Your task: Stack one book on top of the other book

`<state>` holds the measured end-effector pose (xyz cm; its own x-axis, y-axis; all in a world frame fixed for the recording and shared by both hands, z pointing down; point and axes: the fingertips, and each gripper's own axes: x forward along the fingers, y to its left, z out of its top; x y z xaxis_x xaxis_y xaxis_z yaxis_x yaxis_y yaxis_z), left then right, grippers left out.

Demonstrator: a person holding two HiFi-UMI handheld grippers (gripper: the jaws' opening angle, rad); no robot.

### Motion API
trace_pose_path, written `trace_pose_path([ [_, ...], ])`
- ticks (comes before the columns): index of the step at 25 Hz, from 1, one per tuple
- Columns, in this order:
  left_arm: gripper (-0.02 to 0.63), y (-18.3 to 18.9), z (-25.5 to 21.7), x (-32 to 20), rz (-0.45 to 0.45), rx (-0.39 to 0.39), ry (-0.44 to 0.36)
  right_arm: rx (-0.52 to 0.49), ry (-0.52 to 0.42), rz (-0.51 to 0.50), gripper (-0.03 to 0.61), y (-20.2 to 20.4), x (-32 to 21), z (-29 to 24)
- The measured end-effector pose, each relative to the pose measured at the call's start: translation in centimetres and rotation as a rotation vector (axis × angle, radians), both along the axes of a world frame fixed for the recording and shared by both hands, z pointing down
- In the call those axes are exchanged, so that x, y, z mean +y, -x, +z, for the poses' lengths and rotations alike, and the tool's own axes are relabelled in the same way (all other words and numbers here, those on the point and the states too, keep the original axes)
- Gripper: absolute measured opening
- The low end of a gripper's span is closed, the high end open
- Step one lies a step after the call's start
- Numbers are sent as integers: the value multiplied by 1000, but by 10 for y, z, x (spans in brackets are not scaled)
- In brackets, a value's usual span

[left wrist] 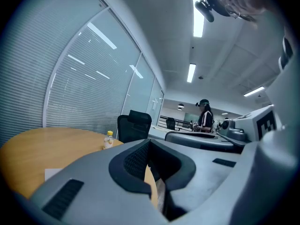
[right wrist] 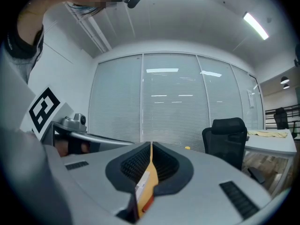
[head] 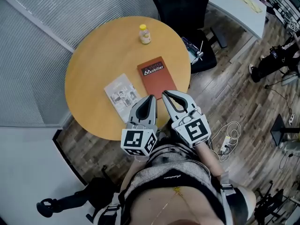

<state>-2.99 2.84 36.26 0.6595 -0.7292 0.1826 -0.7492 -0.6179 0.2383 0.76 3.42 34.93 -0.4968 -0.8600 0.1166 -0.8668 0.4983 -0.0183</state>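
The office had slatted blinds along a glass wall and a plank floor. On it stood a round table [head: 93, 60] with a smooth, pale wood top. A black padded chair [head: 185, 8] stood beyond it, far ahead of both grippers.

The left gripper [head: 152, 98] and right gripper [head: 165, 93], both hard grey plastic with ribbed pads, hung side by side at the table's near edge. Each had its jaws pressed together on nothing, probably because no book had been chosen yet.

The red book [head: 157, 76], matte and stiff-covered, lay flat just ahead of the right gripper. The thin, pale picture book [head: 121, 95] lay flat just ahead and left of the left gripper. The two were near each other but unstacked, so the task looked barely begun.

A small yellow-capped bottle [head: 145, 34] stood upright well beyond both.
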Motion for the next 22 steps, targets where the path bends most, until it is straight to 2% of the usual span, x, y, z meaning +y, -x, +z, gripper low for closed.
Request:
trace_pose_path([
  [3,21,-13,-3,-22,-10,-23,-20,-23,12,-13,26,-13,-21,-2],
  [8,21,-29,-13,-50,-36,-48,-44,-24,-33,-63,26,-25,-54,-15],
  [13,20,-31,-15,-69,-83,-59,-46,-21,-40,-125,26,-25,-75,-15],
  [22,21,-28,-9,-88,-170,-59,-18,-60,15,-195,26,-23,-99,-9],
])
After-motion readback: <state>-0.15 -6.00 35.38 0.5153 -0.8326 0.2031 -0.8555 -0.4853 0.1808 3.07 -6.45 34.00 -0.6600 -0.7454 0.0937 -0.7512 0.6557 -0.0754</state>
